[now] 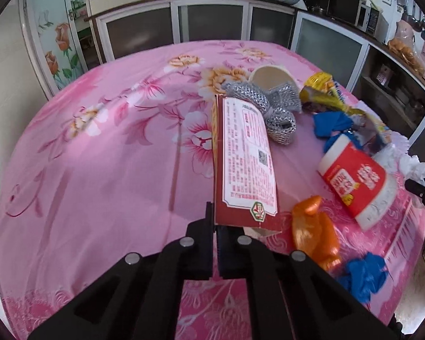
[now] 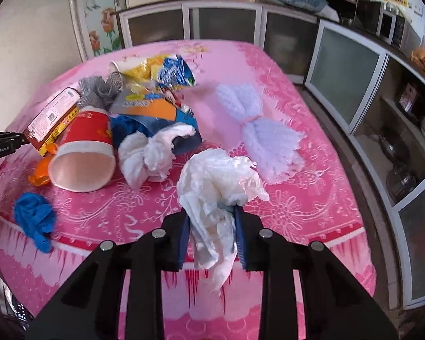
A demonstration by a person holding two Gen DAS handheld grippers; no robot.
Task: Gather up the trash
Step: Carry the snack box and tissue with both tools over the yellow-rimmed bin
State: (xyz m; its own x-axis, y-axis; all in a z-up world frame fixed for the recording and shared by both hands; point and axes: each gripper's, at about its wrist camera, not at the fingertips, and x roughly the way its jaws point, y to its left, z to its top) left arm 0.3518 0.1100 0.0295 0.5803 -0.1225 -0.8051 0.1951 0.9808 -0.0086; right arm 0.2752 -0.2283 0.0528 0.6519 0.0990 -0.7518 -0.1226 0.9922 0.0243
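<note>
My left gripper (image 1: 214, 221) is shut on the near end of a flat red-and-white carton (image 1: 246, 158), held tilted above the pink cloth; the carton also shows in the right wrist view (image 2: 52, 117). My right gripper (image 2: 212, 215) is shut on a crumpled white tissue (image 2: 218, 181), held above the table's near edge. On the table lie a red paper cup (image 2: 83, 153) on its side, a second white tissue (image 2: 151, 153), snack wrappers (image 2: 155, 90), a silver mesh scrubber (image 1: 277, 107), an orange wrapper (image 1: 314, 232) and a blue glove (image 2: 35, 215).
The pink flowered tablecloth (image 1: 99, 155) covers the table. A pale lilac tasselled cloth (image 2: 265, 130) lies to the right. A beige paper cup (image 1: 272, 76) lies at the back. Cabinets (image 2: 345, 79) stand behind and to the right of the table.
</note>
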